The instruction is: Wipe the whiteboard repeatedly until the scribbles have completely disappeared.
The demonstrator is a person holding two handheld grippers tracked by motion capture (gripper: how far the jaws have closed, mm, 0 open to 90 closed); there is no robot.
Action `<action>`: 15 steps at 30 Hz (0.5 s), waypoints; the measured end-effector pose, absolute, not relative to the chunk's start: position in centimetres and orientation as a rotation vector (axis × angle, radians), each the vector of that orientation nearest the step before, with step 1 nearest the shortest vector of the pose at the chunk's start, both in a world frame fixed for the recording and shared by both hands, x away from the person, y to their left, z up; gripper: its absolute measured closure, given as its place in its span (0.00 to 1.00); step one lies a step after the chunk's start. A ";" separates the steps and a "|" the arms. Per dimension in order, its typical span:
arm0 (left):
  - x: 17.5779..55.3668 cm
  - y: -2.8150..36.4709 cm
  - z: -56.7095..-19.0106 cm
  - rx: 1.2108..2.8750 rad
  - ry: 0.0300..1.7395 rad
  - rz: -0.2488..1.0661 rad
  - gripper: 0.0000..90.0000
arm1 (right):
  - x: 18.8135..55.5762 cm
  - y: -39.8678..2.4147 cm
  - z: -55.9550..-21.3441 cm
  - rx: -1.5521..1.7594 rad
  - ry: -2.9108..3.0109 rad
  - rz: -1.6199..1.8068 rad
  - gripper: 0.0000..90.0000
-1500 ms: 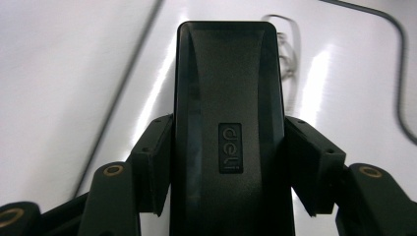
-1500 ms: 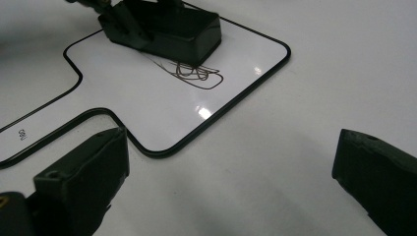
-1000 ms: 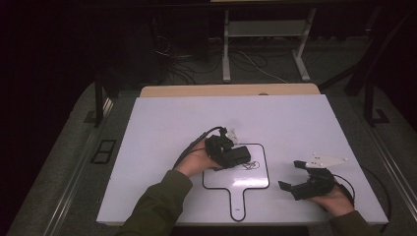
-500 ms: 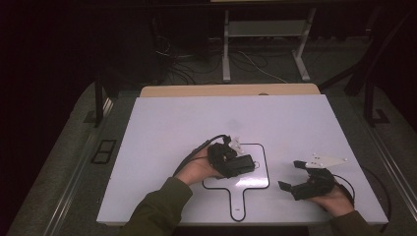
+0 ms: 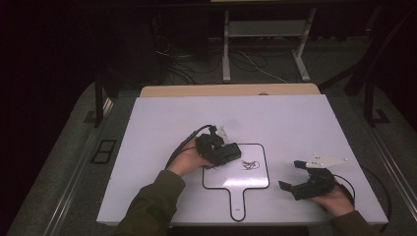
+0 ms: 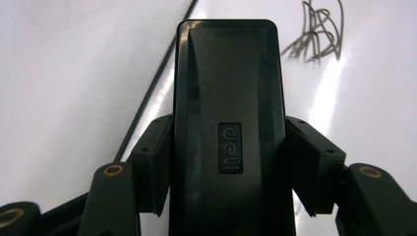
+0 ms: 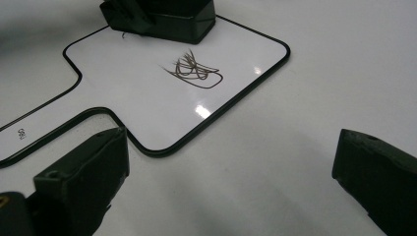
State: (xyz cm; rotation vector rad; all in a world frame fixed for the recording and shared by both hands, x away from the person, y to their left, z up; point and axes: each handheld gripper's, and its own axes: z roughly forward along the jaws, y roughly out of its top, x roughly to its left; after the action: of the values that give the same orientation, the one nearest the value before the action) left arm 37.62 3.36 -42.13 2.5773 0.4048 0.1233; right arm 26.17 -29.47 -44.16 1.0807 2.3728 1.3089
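Note:
A small white board (image 5: 236,179) with a black rim and a handle lies flat on the table, and a dark scribble (image 5: 250,164) marks its face. My left gripper (image 5: 219,150) is shut on a black "deli" eraser (image 5: 228,153) at the board's upper left corner, just left of the scribble. In the left gripper view the eraser (image 6: 228,123) sits squeezed between both fingers (image 6: 152,162), with the scribble (image 6: 317,29) beyond its tip. My right gripper (image 5: 290,175) rests open on the table to the right of the board. Its view shows the scribble (image 7: 194,69) and the eraser (image 7: 167,14) farther off.
The white tabletop (image 5: 295,123) spreads wide around the board. A grey three-cornered plate (image 5: 325,160) sits on top of the right gripper. A black cable (image 5: 184,142) trails from the left gripper. Table legs and floor cables (image 5: 255,64) lie beyond the far edge.
My left gripper with the eraser shifted a little right and nearer over the board's corner, then back. The right gripper has stayed put.

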 end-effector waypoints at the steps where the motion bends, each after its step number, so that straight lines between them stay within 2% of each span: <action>1: 37.3 3.2 -42.1 2.579 0.394 0.119 0.43 | 26.2 -29.5 -44.2 1.083 2.373 1.309 0.00; 8: 35.7 3.7 -42.0 2.595 0.348 0.096 0.43 | 26.1 -29.4 -44.2 1.081 2.373 1.308 0.00; 15: 37.8 5.6 -42.1 2.567 0.450 0.119 0.43 | 26.1 -29.4 -44.2 1.082 2.374 1.307 0.00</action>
State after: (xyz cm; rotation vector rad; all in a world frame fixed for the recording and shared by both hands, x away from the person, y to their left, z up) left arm 37.76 5.58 -42.13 2.5668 0.4501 0.1188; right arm 26.14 -29.39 -44.16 1.0819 2.3740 1.3074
